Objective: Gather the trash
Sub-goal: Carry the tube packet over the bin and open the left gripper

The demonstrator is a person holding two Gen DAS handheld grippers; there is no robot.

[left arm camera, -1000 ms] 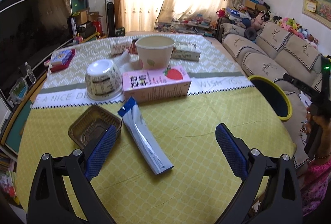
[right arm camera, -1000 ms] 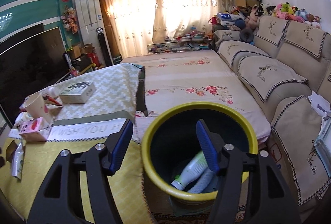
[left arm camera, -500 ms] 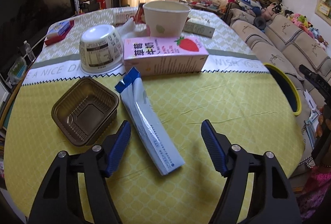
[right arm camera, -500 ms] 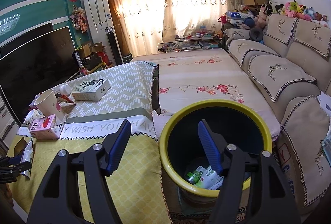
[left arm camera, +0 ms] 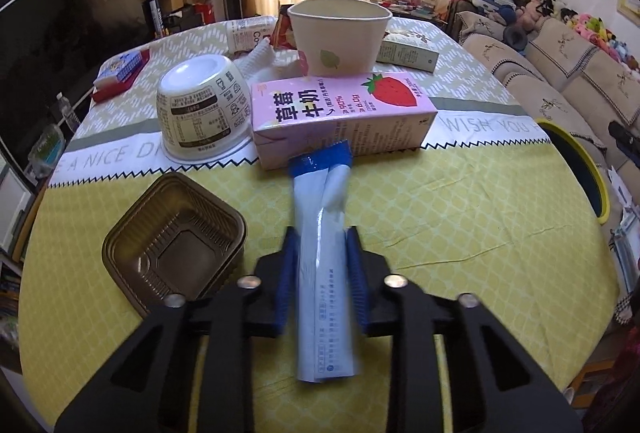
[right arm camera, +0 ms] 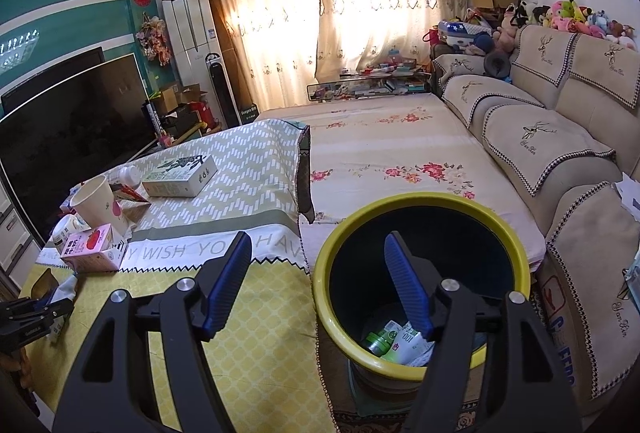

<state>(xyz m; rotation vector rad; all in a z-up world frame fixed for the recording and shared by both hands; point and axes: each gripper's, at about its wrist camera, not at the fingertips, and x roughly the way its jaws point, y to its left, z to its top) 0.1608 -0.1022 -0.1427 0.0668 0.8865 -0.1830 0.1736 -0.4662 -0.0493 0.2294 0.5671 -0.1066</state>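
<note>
Closer since the earlier frame, left gripper (left arm camera: 320,257) fingers closing on the flat sachet (left arm camera: 324,265), twelve o'clock: light, limp, slippery; pinch mid-length. Right gripper (right arm camera: 318,287) wide, empty.

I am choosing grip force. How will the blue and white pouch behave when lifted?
The blue and white pouch looks like thin, flat film, so probably light and floppy; its free ends may droop. Its glossy surface might slip between the closing fingers of the left gripper.
</note>
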